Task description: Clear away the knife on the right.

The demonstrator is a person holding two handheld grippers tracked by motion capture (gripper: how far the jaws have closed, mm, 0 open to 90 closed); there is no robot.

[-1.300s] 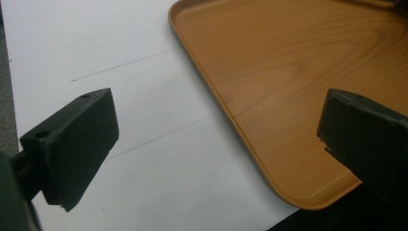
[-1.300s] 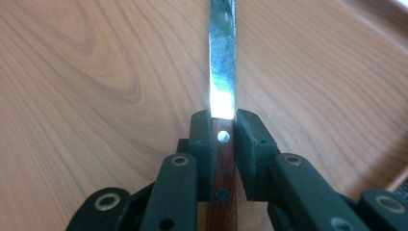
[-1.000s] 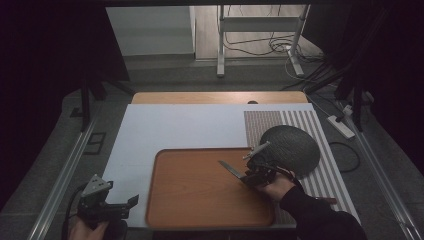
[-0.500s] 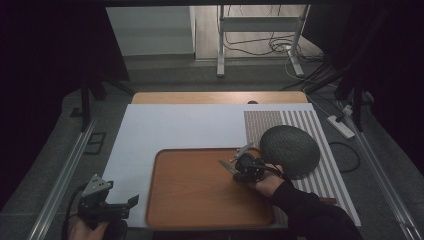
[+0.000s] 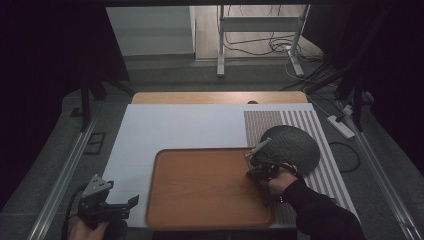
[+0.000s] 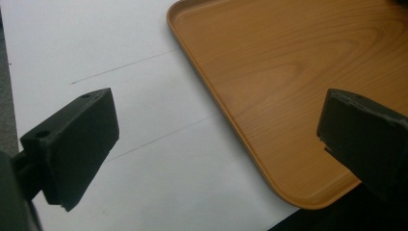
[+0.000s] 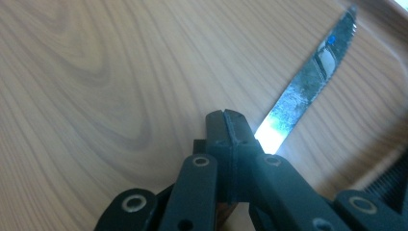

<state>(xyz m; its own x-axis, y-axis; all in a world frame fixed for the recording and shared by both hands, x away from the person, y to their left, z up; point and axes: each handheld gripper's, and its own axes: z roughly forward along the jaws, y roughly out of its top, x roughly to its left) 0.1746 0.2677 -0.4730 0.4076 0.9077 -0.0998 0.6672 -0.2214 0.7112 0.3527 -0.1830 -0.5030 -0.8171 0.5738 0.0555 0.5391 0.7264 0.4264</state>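
At the right edge of the orange-brown wooden tray (image 5: 200, 190), the right tongs (image 7: 226, 118) have just been closing and now pinch a slim serrated steel knife (image 7: 308, 82) near its handle end, the blade lying out over the tray floor. It looks light, stiff and slick, so taking it at the handle seems safest. The right hand (image 5: 280, 182) reaches in low. The left tongs (image 5: 125, 204) stand wide open, empty, over the white surface (image 5: 175, 125).

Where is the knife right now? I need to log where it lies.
In the right gripper view the knife lies over the wooden tray near its right edge, clamped in the right gripper, beside the dark round plate.
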